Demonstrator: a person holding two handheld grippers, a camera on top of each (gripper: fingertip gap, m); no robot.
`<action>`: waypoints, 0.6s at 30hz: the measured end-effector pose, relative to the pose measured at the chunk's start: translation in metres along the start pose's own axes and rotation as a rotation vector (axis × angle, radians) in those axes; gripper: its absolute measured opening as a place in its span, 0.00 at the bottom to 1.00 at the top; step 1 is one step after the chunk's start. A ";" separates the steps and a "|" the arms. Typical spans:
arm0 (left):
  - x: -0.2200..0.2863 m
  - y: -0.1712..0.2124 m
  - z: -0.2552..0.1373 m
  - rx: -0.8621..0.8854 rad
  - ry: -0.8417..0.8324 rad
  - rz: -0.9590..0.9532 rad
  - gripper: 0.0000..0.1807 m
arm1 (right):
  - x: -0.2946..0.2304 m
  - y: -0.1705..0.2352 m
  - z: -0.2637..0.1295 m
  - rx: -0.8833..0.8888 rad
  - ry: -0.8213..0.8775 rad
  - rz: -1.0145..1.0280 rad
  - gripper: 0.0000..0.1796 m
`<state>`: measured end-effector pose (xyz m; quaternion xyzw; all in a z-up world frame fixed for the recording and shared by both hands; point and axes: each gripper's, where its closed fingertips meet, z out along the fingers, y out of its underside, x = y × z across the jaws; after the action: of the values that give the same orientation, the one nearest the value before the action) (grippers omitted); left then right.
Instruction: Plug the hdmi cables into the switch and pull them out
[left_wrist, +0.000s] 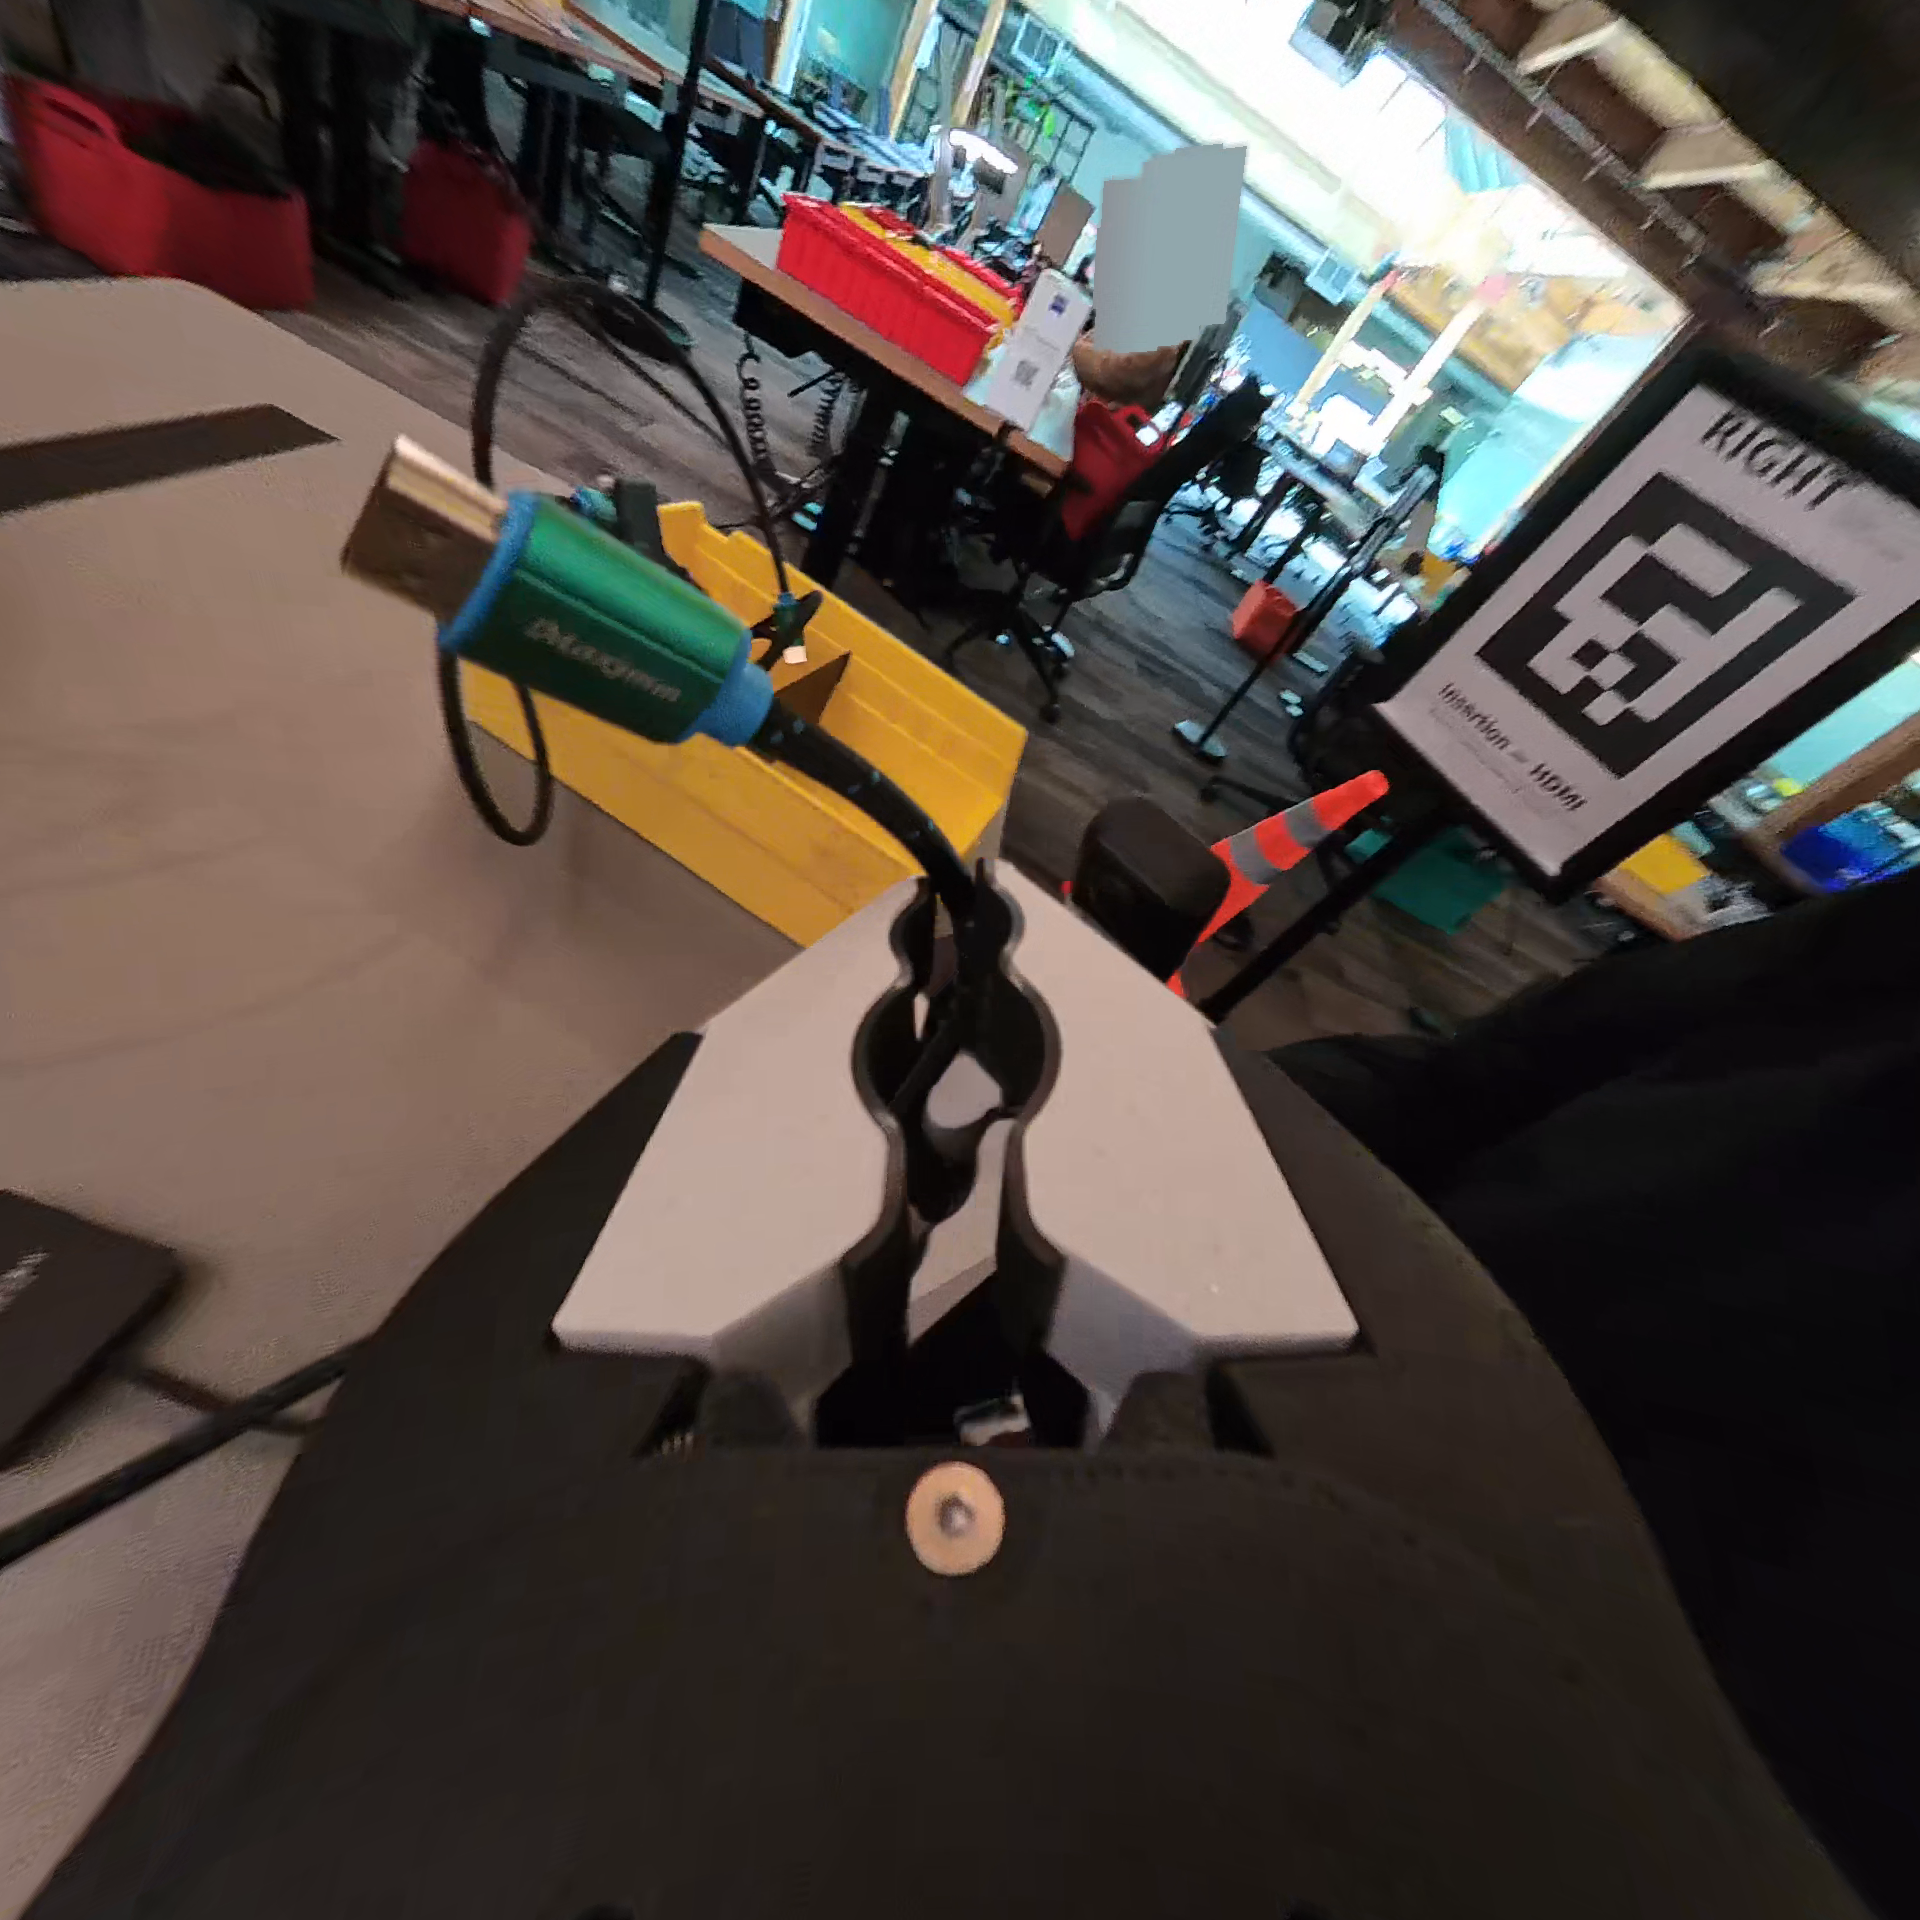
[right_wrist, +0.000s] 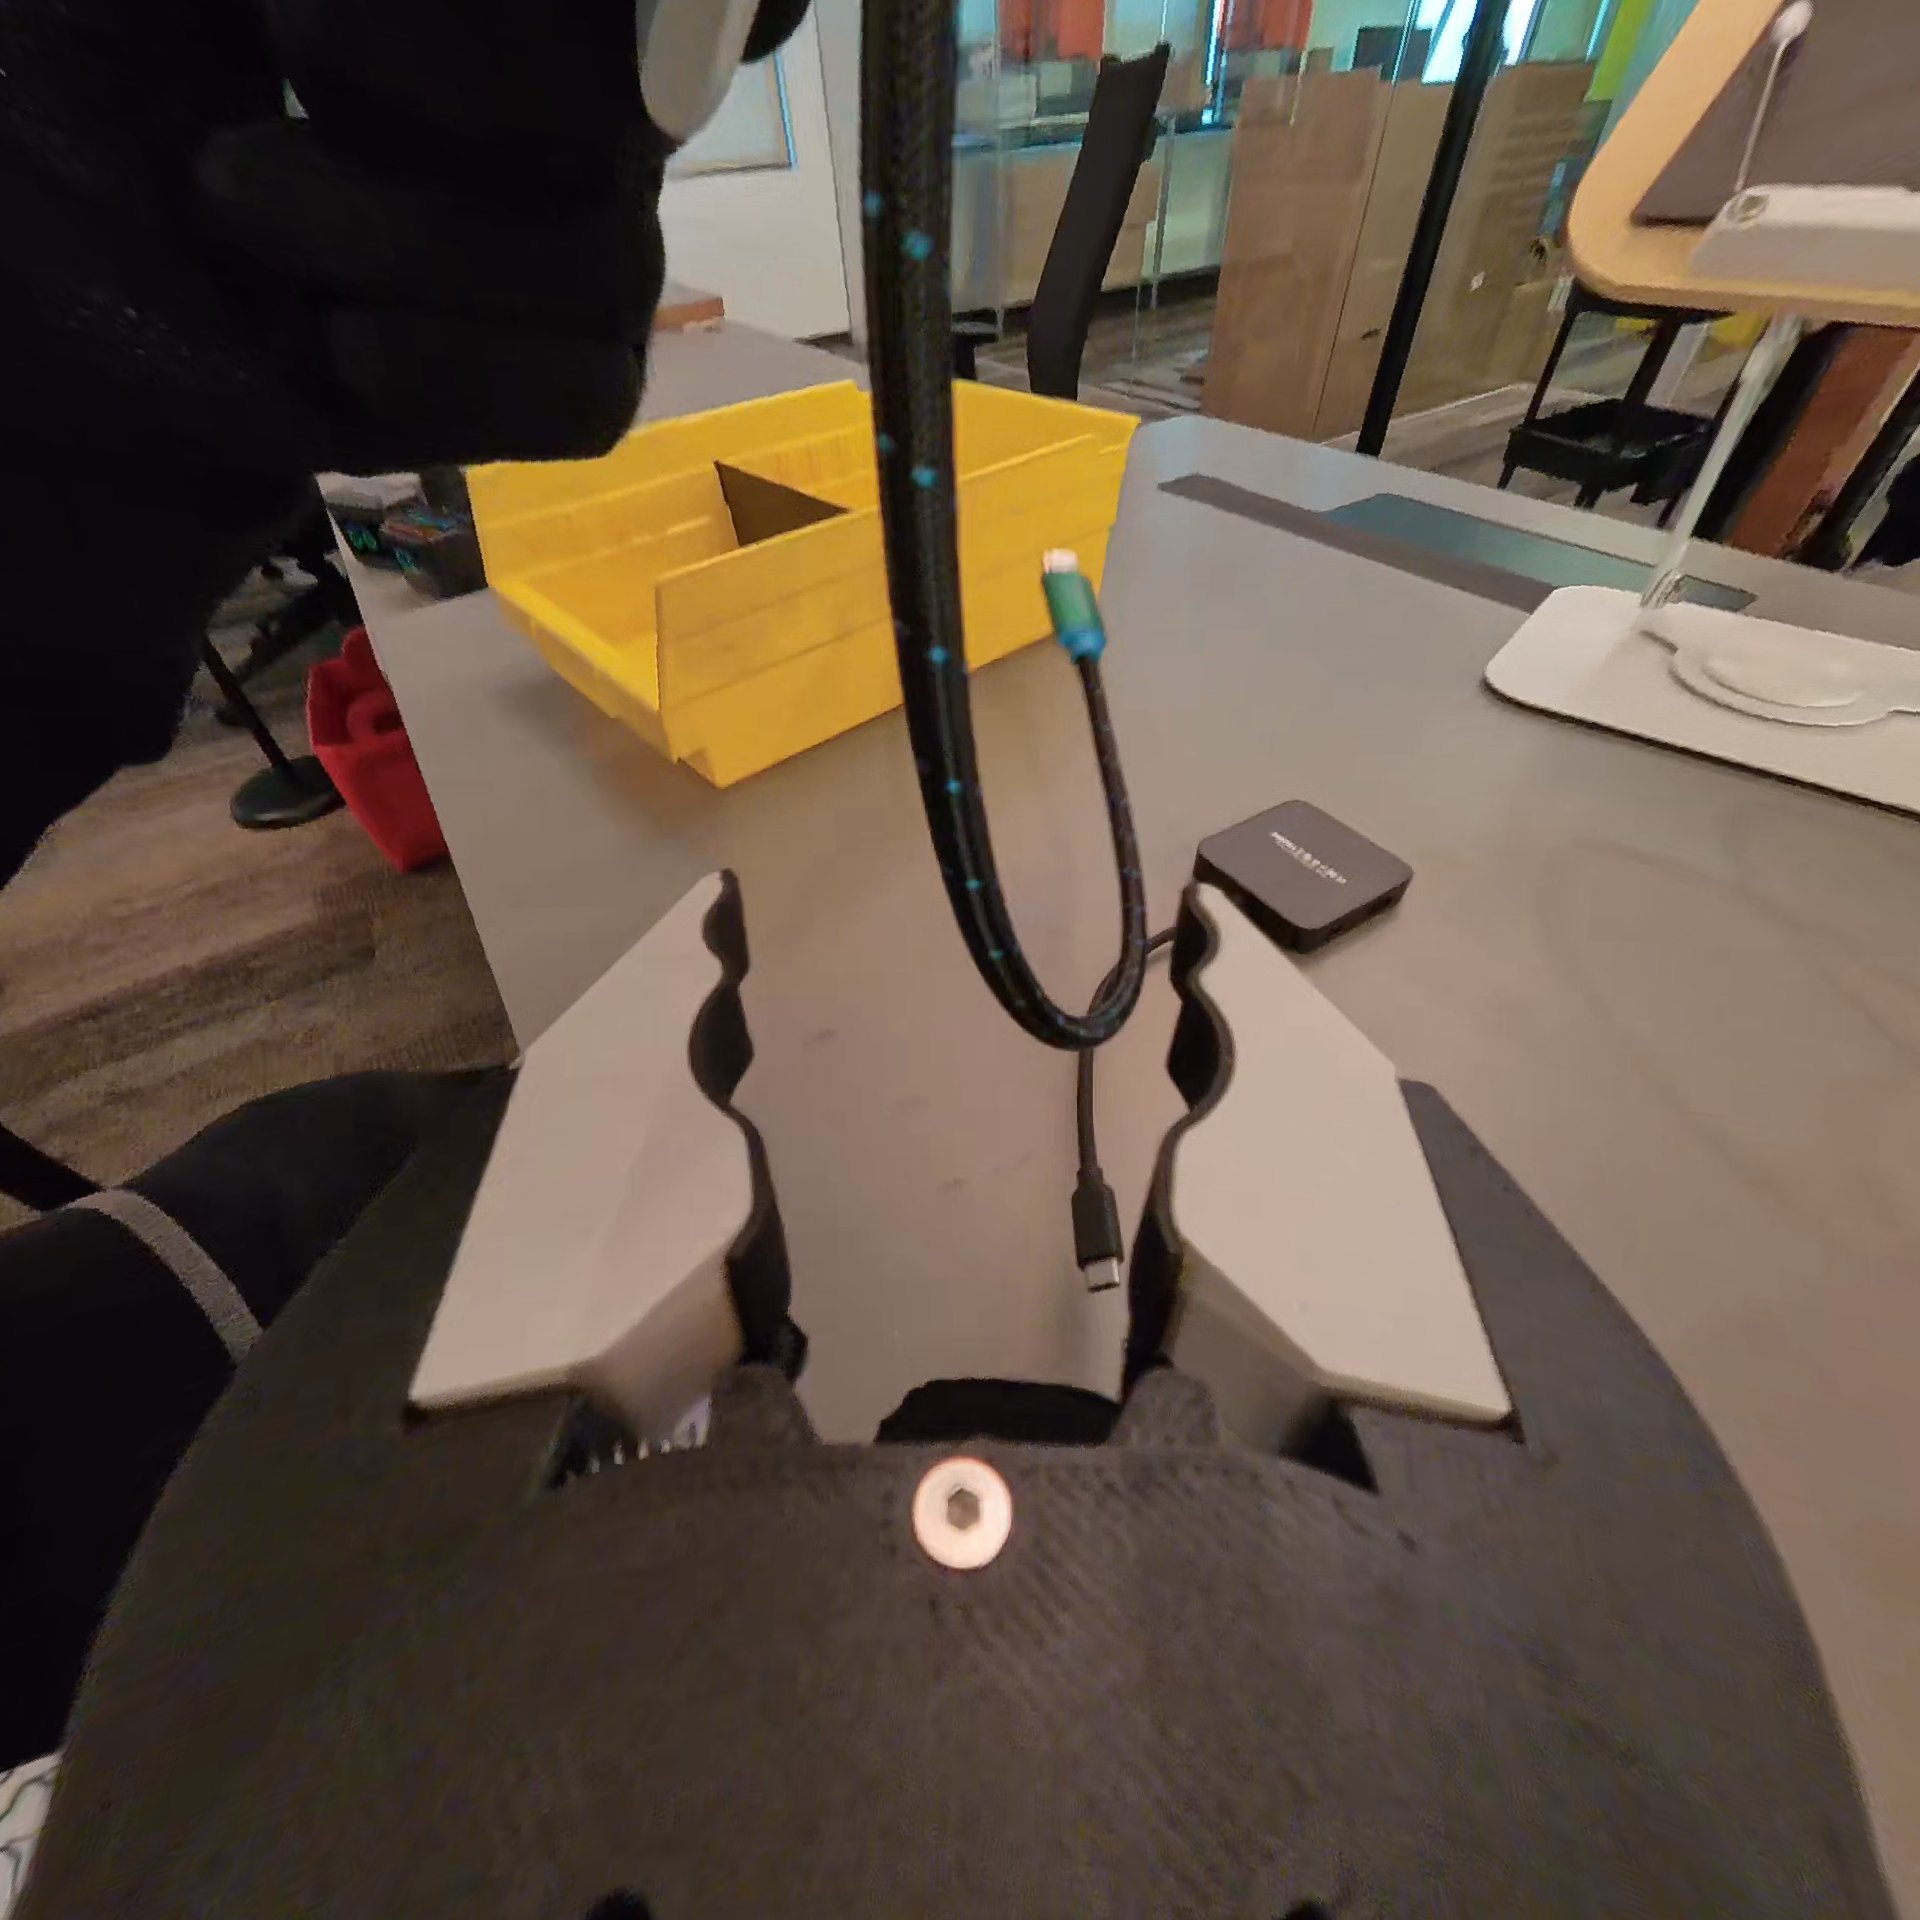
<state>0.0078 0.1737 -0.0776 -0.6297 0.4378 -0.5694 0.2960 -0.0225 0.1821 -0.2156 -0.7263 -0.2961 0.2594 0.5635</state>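
Two grippers are in play: your left gripper (left_wrist: 961, 914) has its fingers pinched on the braided HDMI cable (left_wrist: 883, 810) just behind the green plug (left_wrist: 597, 623), whose metal tip points toward ten o'clock above the counter (left_wrist: 208, 935). Your right gripper (right_wrist: 961, 935) hovers with fingers spread wide and holds nothing. Between them the cable hangs in a loop, its second green plug (right_wrist: 1065, 608) pointing to twelve o'clock. At two o'clock the black switch (right_wrist: 1304, 868) lies flat on the counter, unplugged, with the yellow bin (right_wrist: 790, 644) at eleven o'clock.
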 end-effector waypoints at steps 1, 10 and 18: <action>0.001 0.002 0.003 0.002 0.019 -0.018 0.02 | -0.003 0.006 0.002 -0.024 -0.013 -0.006 0.40; 0.006 0.004 0.005 -0.013 0.047 -0.027 0.03 | -0.013 0.028 0.004 -0.118 -0.050 -0.112 0.06; -0.016 0.010 -0.016 -0.016 0.059 -0.054 0.04 | -0.002 0.034 -0.001 -0.178 0.009 -0.176 0.00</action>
<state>-0.0090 0.1856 -0.0908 -0.6264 0.4340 -0.5920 0.2623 -0.0189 0.1737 -0.2482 -0.7458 -0.3778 0.1783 0.5189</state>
